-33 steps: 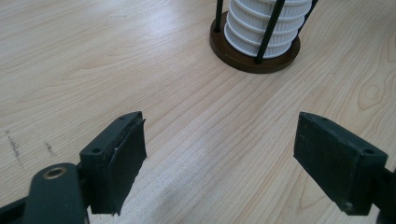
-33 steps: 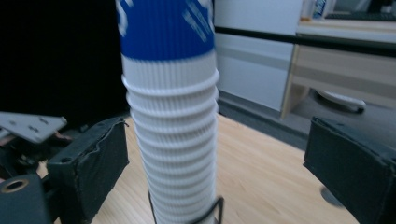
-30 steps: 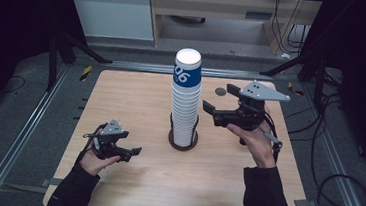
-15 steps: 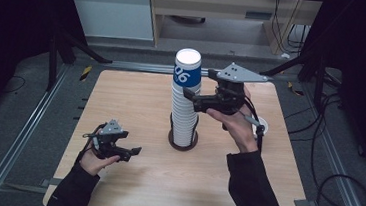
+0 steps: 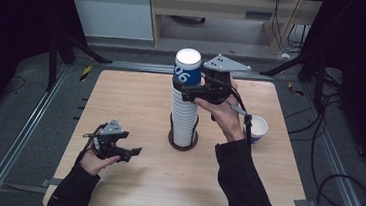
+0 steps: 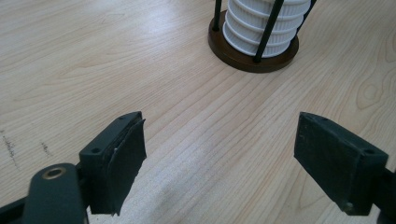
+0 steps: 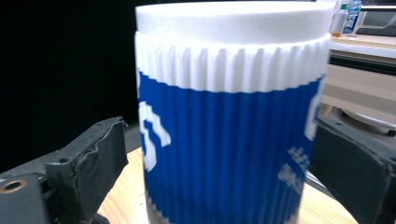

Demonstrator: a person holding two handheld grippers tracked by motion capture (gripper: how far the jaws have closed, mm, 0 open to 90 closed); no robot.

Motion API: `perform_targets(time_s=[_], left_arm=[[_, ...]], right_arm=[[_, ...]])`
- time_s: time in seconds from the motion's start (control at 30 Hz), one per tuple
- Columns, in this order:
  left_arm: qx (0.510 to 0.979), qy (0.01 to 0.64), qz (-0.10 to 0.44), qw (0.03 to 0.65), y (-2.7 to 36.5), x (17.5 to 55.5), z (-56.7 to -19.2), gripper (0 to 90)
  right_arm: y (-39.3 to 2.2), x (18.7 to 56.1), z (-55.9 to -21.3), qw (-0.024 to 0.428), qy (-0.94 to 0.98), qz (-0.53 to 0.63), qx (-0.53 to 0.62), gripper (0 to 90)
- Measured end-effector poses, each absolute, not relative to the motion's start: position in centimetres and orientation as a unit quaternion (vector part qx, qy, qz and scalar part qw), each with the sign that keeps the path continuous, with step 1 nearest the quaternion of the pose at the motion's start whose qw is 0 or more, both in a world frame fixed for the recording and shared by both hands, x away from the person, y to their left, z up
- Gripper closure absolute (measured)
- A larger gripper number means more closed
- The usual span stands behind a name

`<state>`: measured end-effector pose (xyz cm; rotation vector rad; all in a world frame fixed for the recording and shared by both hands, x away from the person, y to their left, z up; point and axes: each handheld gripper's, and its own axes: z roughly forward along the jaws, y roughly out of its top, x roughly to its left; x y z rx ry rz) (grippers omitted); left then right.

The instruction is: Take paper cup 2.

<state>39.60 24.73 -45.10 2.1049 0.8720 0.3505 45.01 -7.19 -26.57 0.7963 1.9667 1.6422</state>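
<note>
- One tall stack of cups (image 5: 184, 113) on the light wooden tabletop (image 5: 136, 99), near its middle; white ribbed rims one above another, too many and too small to count exactly.
- One blue cup (image 5: 185, 68) at the very top of the stack, upside down, with white flat bottom upward; white figures "06" readable on its blue side in the high view; more small white print seen in the right gripper view, too blurred to read.
- One round dark brown base (image 6: 254, 49) under the stack, with thin dark upright rods (image 6: 270, 28) around the cups.
- One single cup (image 5: 259, 129) standing apart on the tabletop, to the right of the stack, white inside, blue on the outside.
- Two grippers, one in each hand.
- Right gripper (image 5: 188, 89) raised at the top of the stack; jaws parted, one on each side of the blue cup; right pad seems very close to the cup wall, left pad clearly apart from it; not clenched.
- Left gripper (image 5: 129, 152) low over the tabletop, at the near left, well apart from the stack; jaws spread wide with only bare wood between them.
</note>
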Motion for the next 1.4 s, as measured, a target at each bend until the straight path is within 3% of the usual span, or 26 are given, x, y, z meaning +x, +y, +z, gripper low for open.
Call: perform_targets(time_s=[0.43,0.8,1.4], left_arm=[[0.835,0.345,0.138,0.406,24.7,39.6,-45.1,16.1],[0.835,0.344,0.138,0.406,24.7,39.6,-45.1,16.1],[0.834,0.345,0.139,0.408,24.8,39.6,-45.0,16.3]], right_arm=[[-6.1,45.7,-27.3,0.242,0.717,0.581,0.299,18.0],[-6.1,45.5,-27.0,0.249,0.717,0.579,0.299,19.5],[-6.4,44.9,-23.6,0.26,0.699,0.601,0.287,20.5]])
